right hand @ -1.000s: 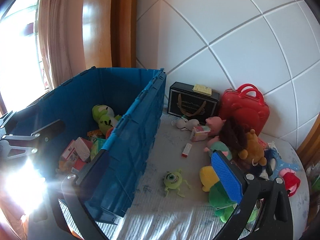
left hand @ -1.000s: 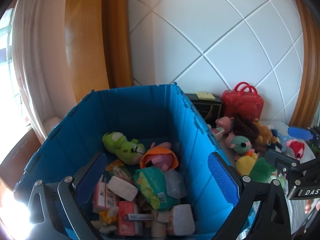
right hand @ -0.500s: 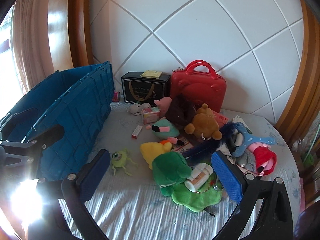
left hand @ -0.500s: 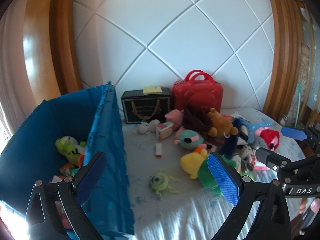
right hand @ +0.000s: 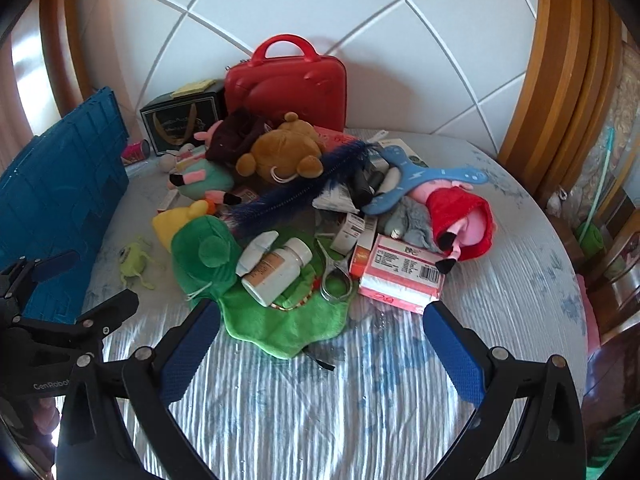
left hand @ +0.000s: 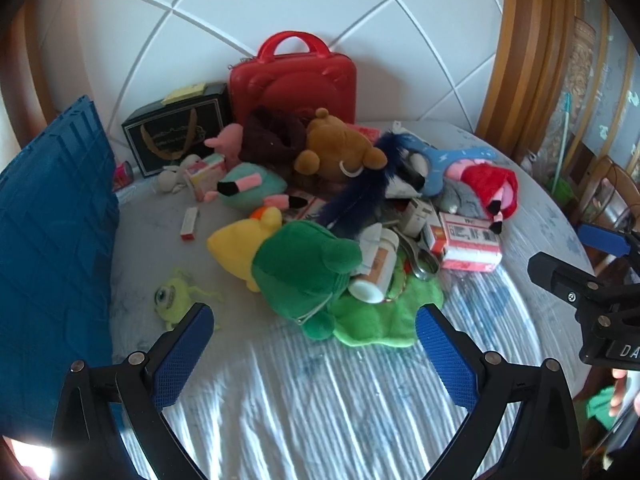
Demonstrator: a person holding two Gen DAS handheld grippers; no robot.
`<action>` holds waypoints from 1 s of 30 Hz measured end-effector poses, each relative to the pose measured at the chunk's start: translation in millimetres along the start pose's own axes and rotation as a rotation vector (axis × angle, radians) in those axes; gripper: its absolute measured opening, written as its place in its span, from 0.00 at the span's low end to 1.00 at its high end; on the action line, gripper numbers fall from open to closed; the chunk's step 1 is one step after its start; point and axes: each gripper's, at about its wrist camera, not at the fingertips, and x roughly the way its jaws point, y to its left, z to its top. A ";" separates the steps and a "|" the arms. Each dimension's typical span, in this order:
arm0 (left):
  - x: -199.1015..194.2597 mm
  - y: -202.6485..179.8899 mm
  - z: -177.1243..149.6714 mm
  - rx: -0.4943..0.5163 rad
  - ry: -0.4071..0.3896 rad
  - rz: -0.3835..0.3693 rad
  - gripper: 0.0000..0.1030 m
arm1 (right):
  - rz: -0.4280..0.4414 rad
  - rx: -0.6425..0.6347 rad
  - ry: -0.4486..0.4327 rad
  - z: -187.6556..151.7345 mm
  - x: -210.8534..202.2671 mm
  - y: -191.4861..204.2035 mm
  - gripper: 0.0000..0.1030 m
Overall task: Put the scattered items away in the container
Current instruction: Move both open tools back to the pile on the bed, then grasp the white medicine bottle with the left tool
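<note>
- The crate stands at 9 o'clock on the bed.
- Toy pile at 12.
- Suitcase behind the pile, gift box left of it.

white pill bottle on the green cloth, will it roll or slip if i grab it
The pill bottle lies on its side and looks round and smooth, so it may well roll if nudged. The soft green cloth under it probably damps that a little. Its hard, glossy wall could slip between the pads, so gripping across the body seems safer than at the cap.
</note>
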 end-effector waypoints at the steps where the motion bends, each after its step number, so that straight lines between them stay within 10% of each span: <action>1: 7.5 -4.0 0.4 0.008 0.013 -0.005 0.99 | -0.008 0.014 0.012 -2.8 4.6 -6.6 1.00; 16: 95.4 -29.8 9.9 0.088 0.135 -0.089 0.99 | -0.119 0.179 0.160 -32.0 62.4 -78.4 1.00; 30: 149.7 -62.0 16.5 0.030 0.228 -0.014 0.82 | 0.007 0.108 0.234 -5.2 139.9 -130.5 1.00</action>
